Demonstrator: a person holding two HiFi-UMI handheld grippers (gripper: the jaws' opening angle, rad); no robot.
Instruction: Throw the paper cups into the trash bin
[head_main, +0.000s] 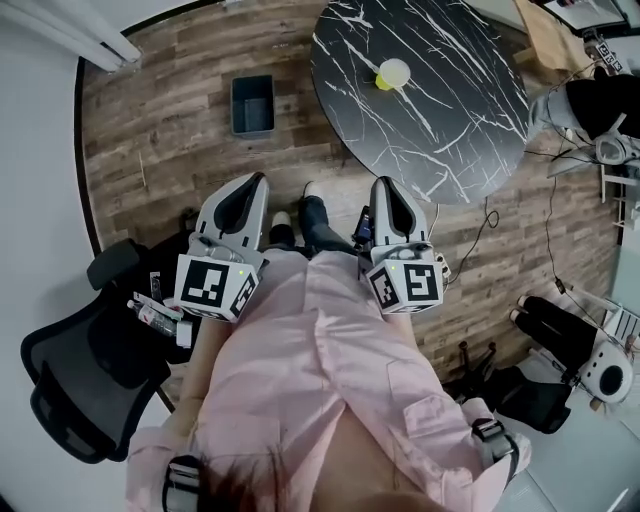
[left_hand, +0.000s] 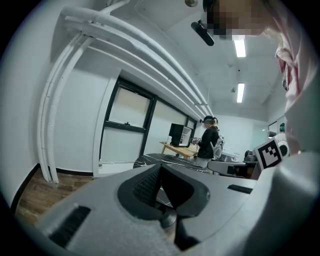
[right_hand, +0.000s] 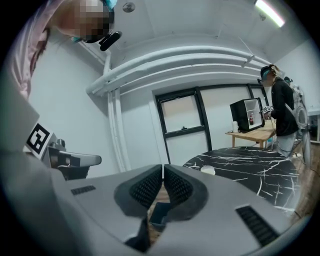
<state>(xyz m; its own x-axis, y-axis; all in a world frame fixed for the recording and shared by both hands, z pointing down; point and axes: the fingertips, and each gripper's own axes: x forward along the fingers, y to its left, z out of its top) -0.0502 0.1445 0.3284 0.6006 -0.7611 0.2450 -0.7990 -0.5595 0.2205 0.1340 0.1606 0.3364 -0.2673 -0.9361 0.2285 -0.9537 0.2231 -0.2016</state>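
A pale yellow paper cup (head_main: 393, 74) stands on the round black marble table (head_main: 450, 130). A dark, open-topped trash bin (head_main: 252, 104) sits on the wood floor to the table's left. Both grippers hang close to my body, short of the table. My left gripper (head_main: 260, 178) points toward the floor near the bin, and its jaws meet at the tips with nothing between them (left_hand: 160, 167). The right gripper (head_main: 382, 183) is shut and empty (right_hand: 163, 167). In the right gripper view the cup (right_hand: 207, 170) lies ahead to the right, and the bin (right_hand: 159, 212) shows below the jaws.
A black office chair (head_main: 75, 385) stands at my left. A white wall (head_main: 35, 150) runs along the left side. Cables (head_main: 480, 235) trail on the floor by the table's near edge. A seated person (head_main: 560, 335) is at the right, and another person (left_hand: 209, 142) stands by a wooden desk (right_hand: 250, 134).
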